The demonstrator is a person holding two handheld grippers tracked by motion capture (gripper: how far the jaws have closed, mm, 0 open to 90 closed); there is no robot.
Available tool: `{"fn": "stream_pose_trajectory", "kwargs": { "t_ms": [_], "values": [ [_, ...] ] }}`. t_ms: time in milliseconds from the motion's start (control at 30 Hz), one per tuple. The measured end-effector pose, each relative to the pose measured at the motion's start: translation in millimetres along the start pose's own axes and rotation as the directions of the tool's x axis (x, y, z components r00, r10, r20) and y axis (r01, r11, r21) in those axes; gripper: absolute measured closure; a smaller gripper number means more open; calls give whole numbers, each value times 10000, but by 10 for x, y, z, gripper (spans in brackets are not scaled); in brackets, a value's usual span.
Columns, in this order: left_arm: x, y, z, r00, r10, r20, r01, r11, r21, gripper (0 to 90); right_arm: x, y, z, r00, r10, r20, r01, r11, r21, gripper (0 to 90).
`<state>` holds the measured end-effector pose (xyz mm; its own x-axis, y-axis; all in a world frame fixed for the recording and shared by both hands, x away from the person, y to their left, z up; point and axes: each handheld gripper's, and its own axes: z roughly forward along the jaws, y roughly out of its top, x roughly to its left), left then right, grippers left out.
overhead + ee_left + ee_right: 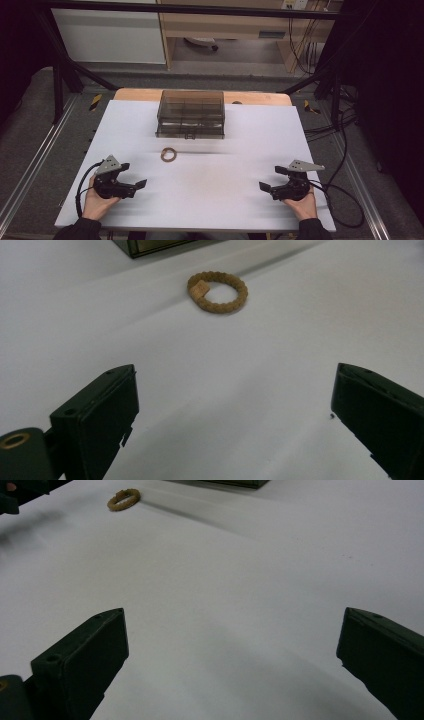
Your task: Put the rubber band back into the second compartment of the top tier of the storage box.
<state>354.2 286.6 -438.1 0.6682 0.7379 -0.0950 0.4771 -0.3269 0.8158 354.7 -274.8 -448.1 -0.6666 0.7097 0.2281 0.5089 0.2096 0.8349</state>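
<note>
**Braided ring ahead of my left hand-held gripper, both hand-held grippers wide and empty**

I hold my left hand-held gripper (134, 175) low over the white bench (215, 200), near the edge closest to me. Its two black jaws stand spread as wide as they go, with nothing between them but bare bench surface. In the left gripper view the same spread shows: one jaw at each lower corner, and a broad gap between.

The braided ring (218, 292), a tan woven band with a small pale tag on it, lies flat on the bench ahead of that hand-held gripper, beyond the jaw tips and roughly in line with the gap between them. It is apart from both jaws, touching neither. From above, the ring (169, 154) sits ahead of my left hand-held gripper and off toward the middle of the bench.

Beyond the ring, farther from me, stands a smoky clear compartment box (190, 114) with its lid down; the ring lies just short of its front edge.

My right hand-held gripper (273, 179) rests at the other near corner, jaws equally wide and holding nothing. From it, the ring (123, 499) lies far ahead and off to the left, well apart, with the left hand-held gripper's jaw tip at the upper left corner of the right gripper view.
</note>
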Motion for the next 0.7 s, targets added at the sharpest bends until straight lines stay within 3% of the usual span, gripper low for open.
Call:
{"fn": "stream_pose_trajectory", "kwargs": {
  "t_ms": [700],
  "values": [
    [-29,52,49,10000,-4,26,4,10000,37,47,9,-7,15,10000,-28,-25,29,9999,120,8]
  ]
}}
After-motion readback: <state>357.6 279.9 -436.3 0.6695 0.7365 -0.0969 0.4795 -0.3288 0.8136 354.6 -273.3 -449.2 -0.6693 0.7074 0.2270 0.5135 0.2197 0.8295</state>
